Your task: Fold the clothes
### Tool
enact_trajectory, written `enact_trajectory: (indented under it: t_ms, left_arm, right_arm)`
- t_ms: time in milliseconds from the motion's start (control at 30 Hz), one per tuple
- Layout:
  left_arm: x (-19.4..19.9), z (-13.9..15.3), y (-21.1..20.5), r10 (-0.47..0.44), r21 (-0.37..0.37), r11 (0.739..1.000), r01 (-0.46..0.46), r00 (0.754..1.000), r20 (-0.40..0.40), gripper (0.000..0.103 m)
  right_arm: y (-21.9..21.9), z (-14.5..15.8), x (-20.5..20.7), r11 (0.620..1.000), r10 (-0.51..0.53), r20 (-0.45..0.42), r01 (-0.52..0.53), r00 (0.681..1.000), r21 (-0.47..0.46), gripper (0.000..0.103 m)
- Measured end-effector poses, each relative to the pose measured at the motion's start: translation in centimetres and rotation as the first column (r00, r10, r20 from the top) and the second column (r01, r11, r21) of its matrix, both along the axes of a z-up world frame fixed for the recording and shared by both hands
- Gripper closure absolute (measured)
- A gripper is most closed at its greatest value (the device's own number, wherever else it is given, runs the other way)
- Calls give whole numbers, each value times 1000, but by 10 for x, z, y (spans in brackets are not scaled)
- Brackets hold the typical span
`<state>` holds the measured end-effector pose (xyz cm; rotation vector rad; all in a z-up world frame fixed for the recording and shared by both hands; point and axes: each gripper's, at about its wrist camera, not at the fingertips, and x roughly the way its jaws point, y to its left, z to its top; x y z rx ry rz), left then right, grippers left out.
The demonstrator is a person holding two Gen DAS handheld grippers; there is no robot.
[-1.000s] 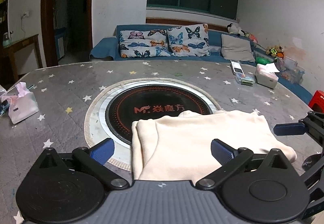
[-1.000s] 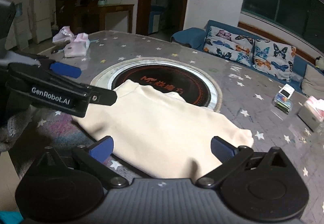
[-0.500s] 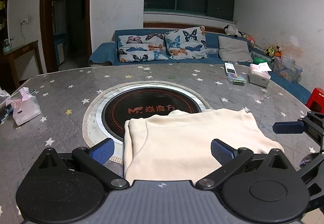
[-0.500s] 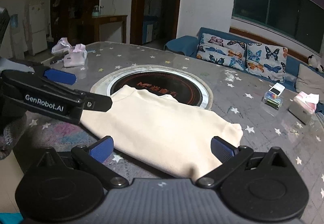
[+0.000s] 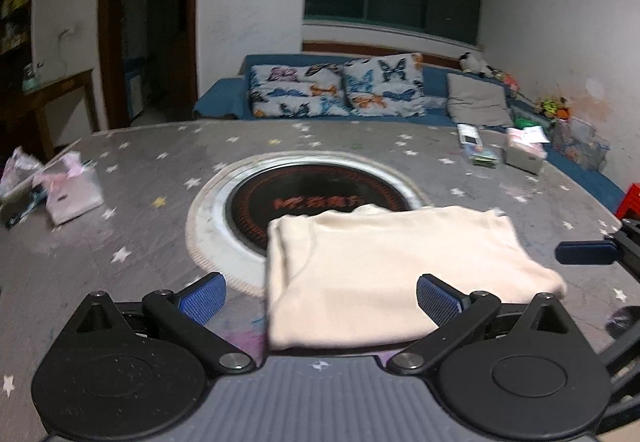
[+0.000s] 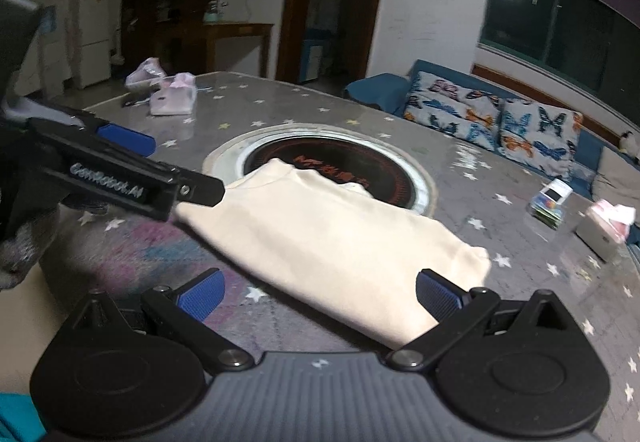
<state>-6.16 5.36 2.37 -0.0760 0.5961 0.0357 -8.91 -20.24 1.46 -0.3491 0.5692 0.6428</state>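
A cream garment (image 5: 384,266) lies folded flat on the grey star-patterned table (image 5: 140,242), its far edge over the round black hotplate (image 5: 312,194). It also shows in the right wrist view (image 6: 332,234). My left gripper (image 5: 320,298) is open and empty above the garment's near edge. My right gripper (image 6: 318,296) is open and empty, held above the garment's near right corner. The left gripper's arm (image 6: 120,178) shows at the left of the right wrist view, and a right gripper fingertip (image 5: 584,253) shows at the right of the left wrist view.
Pink tissue packs (image 5: 68,190) lie at the table's left (image 6: 172,98). A white box (image 5: 524,154) and a small card pack (image 5: 480,154) sit at the far right. A blue sofa with butterfly cushions (image 5: 340,90) stands behind the table. A red stool (image 5: 630,202) is at the right.
Both grippers have drawn back and risen from the garment, which now lies lower and smaller in both views. The garment has not moved.
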Motion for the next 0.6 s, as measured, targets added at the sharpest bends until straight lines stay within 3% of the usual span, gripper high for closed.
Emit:
enact_trajectory:
  t_ms: [200,433,600]
  left_arm:
    - [8,-7,24,40,5,999,-40,999,-11,2]
    - [26,-16,55,70,-50,996,-73,996,-49,33]
    - [36,-20,75,91,-106,990,-98,994,-65,35]
  right_arm:
    - [24,-3,7,997,71,-23,-72,997,-34,9]
    - [55,-4,17,983,166,-52,-169,985,-67,27]
    - [76,-12,28,974,210,-90,-216,973,-63,35]
